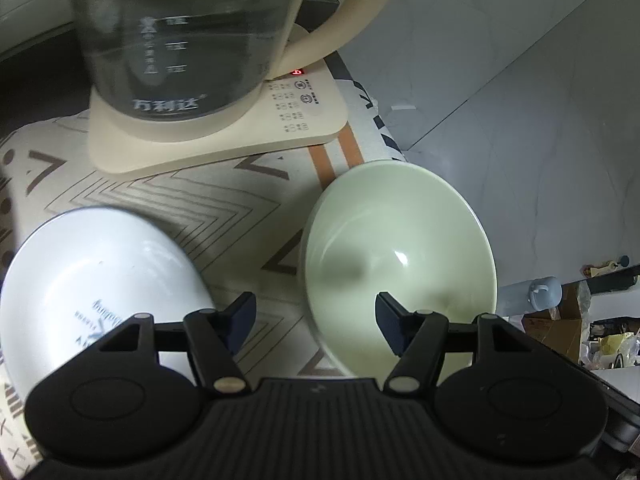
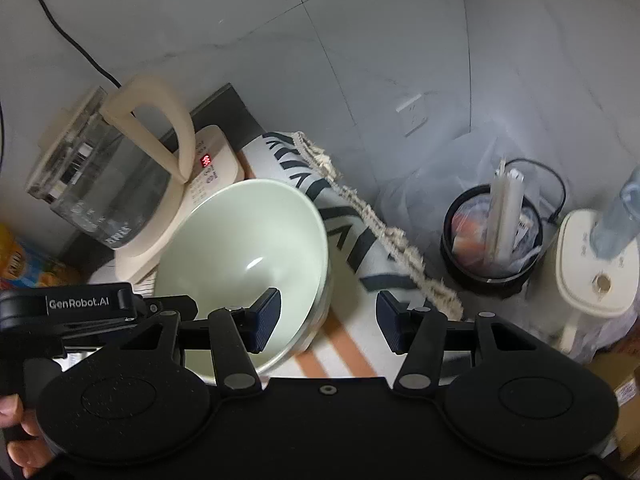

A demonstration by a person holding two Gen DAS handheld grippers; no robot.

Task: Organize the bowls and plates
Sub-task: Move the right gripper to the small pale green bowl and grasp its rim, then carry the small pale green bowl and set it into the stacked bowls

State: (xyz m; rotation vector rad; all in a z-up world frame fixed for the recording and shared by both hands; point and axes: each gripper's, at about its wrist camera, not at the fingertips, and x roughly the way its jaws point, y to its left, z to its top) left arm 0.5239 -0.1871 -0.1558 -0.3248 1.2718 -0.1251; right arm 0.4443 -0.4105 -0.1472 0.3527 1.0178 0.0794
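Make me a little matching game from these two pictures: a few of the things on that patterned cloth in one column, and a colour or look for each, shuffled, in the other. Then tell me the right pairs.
Things:
1. kettle
2. kettle base
3. bowl at the cloth's edge
4. bowl beside it

Looks:
A. white, with printed lettering inside
B. clear glass with measuring marks
C. pale green, plain inside
D. cream, with a small red lit display

Right pairs: 1-B, 2-D, 3-C, 4-A.
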